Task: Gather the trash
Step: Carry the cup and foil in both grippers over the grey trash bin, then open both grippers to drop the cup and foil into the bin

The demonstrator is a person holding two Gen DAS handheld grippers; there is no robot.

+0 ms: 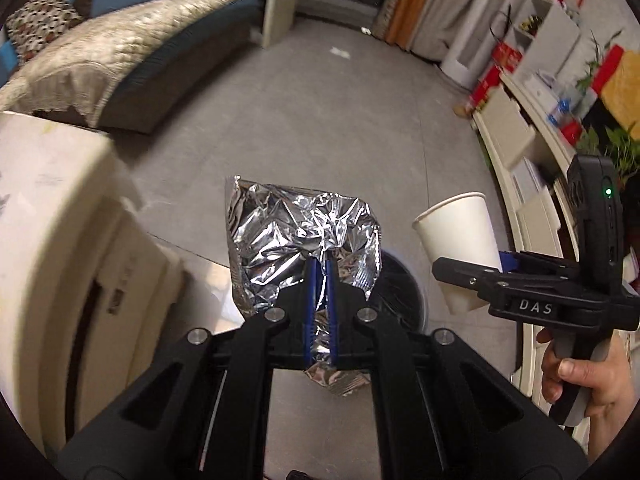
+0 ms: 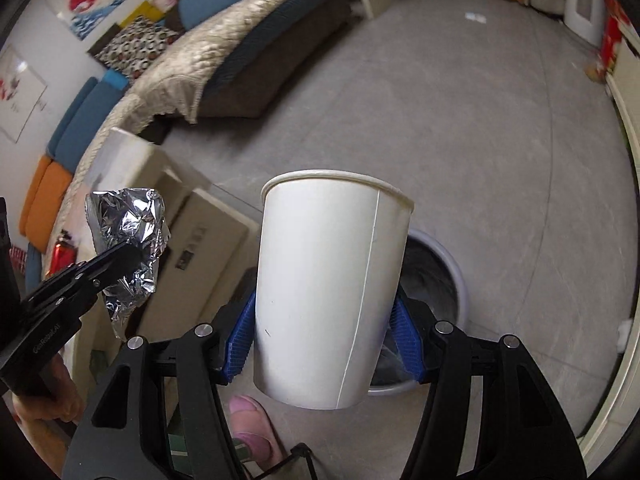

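The left claw (image 1: 320, 276) pinches crumpled foil (image 1: 296, 236) and the right claw (image 2: 324, 340) grips a paper cup (image 2: 328, 280), both above the bin (image 2: 436, 280).

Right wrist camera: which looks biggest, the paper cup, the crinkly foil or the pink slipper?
1. Paper cup, held in the right tongs, fills the middle.
2. Foil, pinched in the left tongs.
3. Pink slipper, partly hidden.

The cup sits nearest the camera, so it may look bigger than it really is.
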